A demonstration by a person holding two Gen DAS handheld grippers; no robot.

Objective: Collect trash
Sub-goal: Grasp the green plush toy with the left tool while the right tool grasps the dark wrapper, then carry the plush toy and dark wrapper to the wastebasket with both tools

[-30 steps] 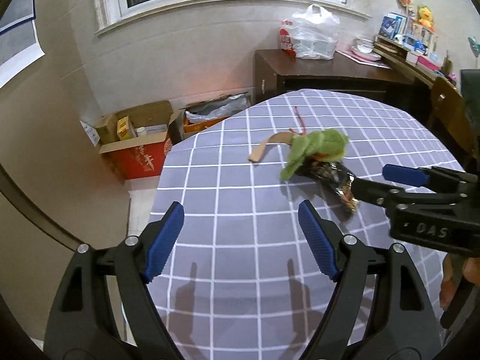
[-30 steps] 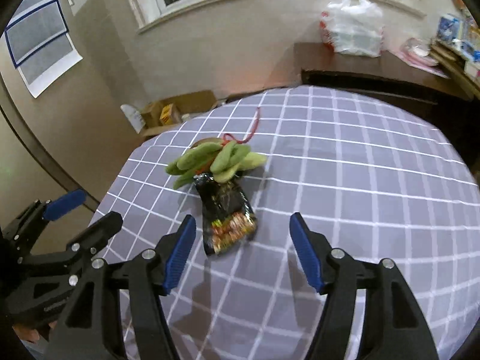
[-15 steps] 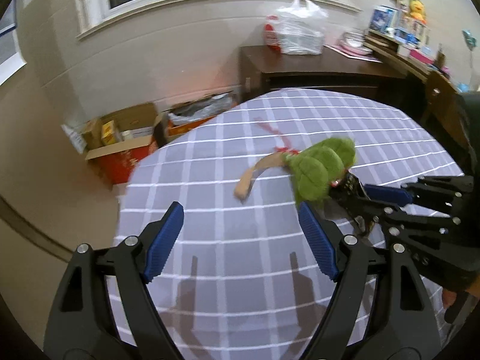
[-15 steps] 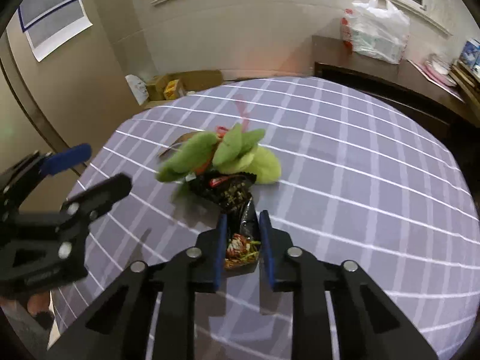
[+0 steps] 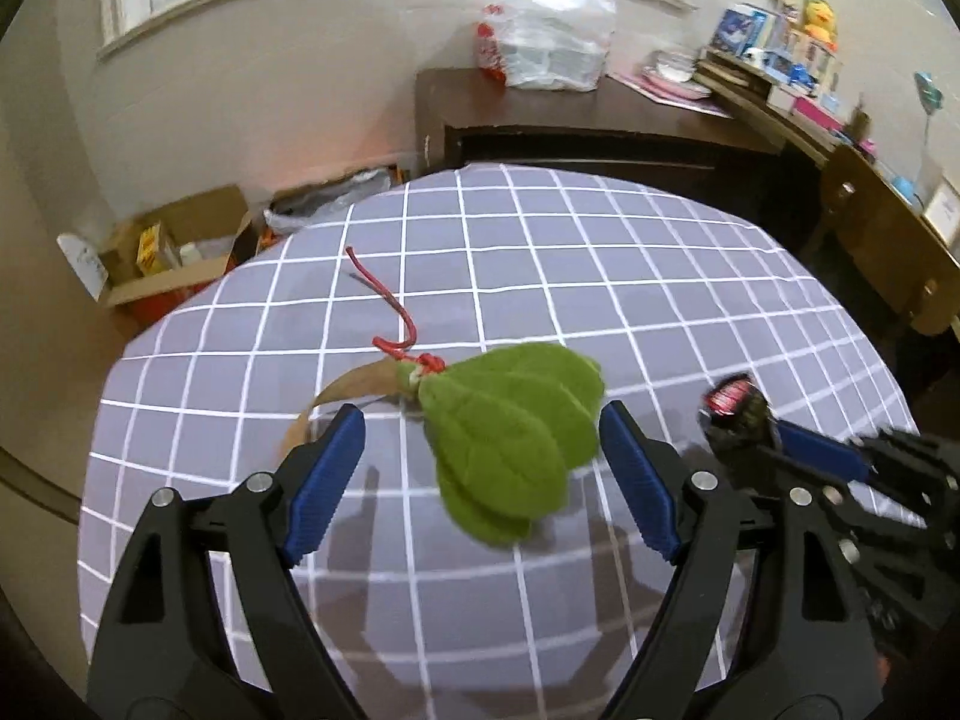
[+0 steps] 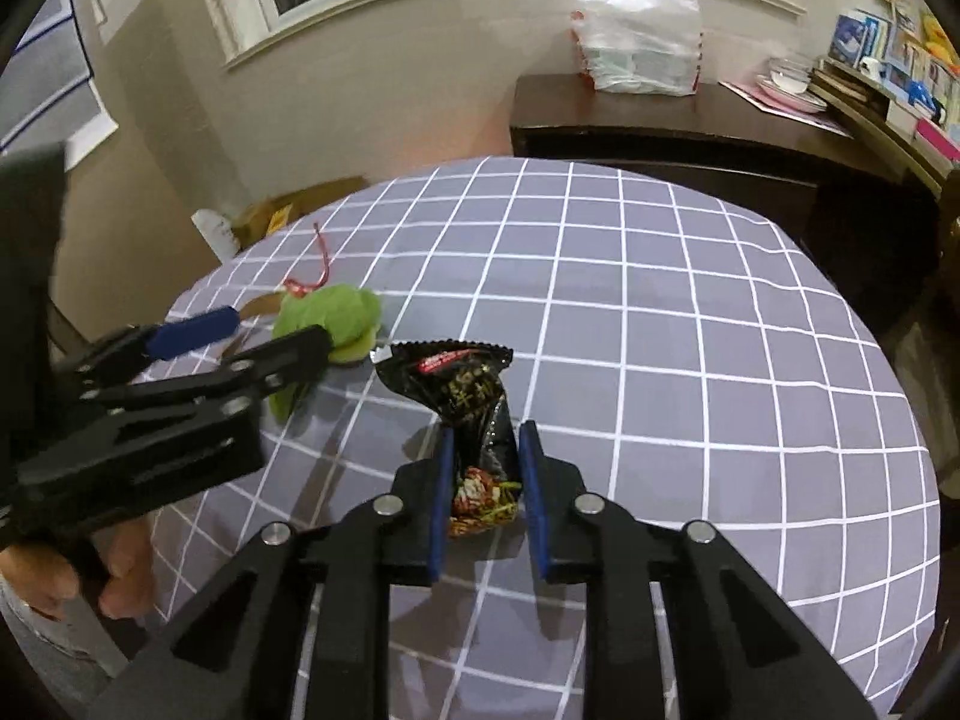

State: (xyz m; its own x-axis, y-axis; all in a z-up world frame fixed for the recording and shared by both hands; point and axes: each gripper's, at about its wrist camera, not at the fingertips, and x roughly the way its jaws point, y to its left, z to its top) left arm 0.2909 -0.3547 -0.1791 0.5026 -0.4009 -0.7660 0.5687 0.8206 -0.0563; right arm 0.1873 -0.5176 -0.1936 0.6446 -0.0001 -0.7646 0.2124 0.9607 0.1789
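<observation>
Right tool clenched on a snack wrapper; left tool spread wide around a bunch of green leaves.

The round bench (image 6: 690,312) under its grey checked cloth has bare room to the right and far side; its far edge runs close to a dark sideboard (image 6: 660,120), its left edge drops to cardboard boxes (image 5: 174,252) on the floor. The right tool (image 6: 482,456) grips the black snack wrapper (image 6: 462,384) by its near end, the far end standing up off the cloth. The left tool (image 5: 480,462) is released, fingers either side of the green leaves (image 5: 510,432), touching neither. A red cord (image 5: 390,312) trails away from the leaves.
</observation>
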